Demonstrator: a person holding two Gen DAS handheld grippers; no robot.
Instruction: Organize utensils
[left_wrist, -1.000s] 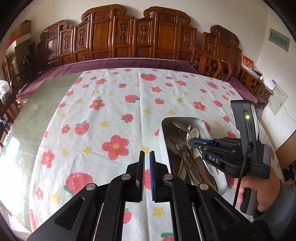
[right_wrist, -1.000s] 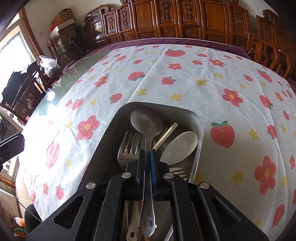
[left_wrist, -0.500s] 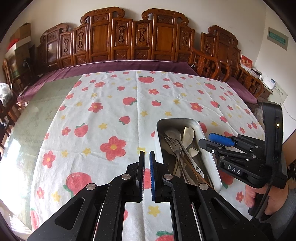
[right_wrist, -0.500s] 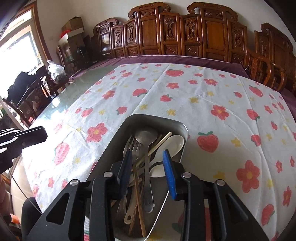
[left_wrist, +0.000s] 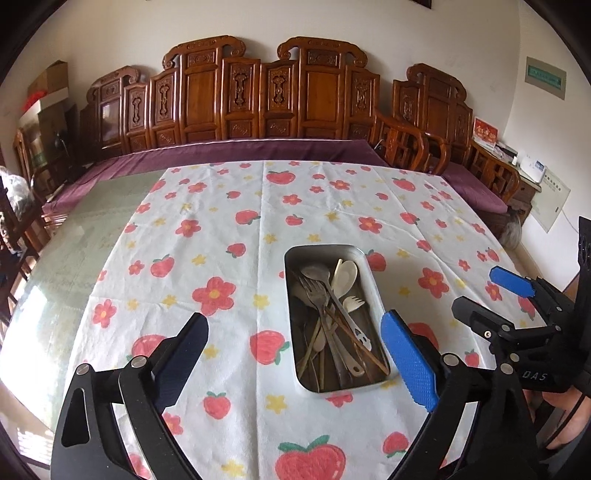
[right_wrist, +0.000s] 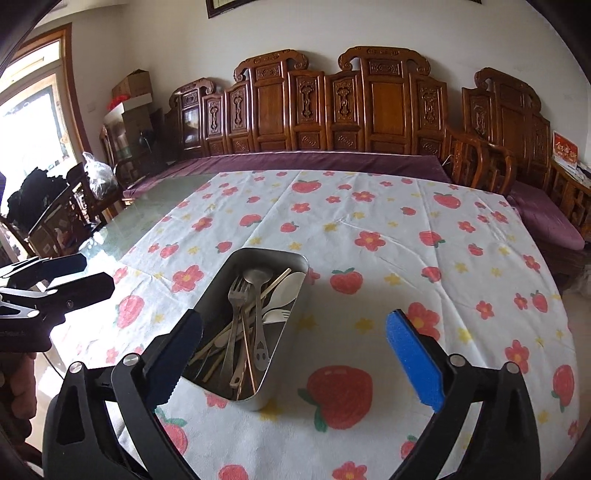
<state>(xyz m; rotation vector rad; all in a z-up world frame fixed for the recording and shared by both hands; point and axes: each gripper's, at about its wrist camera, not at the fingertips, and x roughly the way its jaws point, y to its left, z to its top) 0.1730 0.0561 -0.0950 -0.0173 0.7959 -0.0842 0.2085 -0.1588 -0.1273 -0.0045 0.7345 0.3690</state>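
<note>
A rectangular metal tray (left_wrist: 373, 295) (right_wrist: 214, 291) sits on the flowered tablecloth and holds the utensils in a loose heap. Among them are a metal spoon (left_wrist: 316, 273) (right_wrist: 257, 275), a fork (right_wrist: 238, 291), a white spoon (left_wrist: 347, 275), a white spork (left_wrist: 353, 304) and wooden chopsticks (left_wrist: 356, 341). My left gripper (left_wrist: 293, 325) (right_wrist: 96, 273) hovers above and short of the tray, its jaws opening wide with nothing between them. My right gripper (right_wrist: 294, 319) (left_wrist: 476, 290) hangs to the tray's right, its jaws also opening and empty.
The strawberry-and-flower tablecloth (left_wrist: 221, 258) covers most of a glass table (left_wrist: 74, 236). A carved wooden bench (left_wrist: 258, 96) with a purple cushion runs along the far side. Dark chairs (right_wrist: 55, 221) and a plastic bag stand at the left. A hand (left_wrist: 565, 424) holds the right gripper.
Both grippers went from shut to wide open. The right one let go of the metal spoon's handle, which now lies in the tray. Both drew back and up from the tray.
</note>
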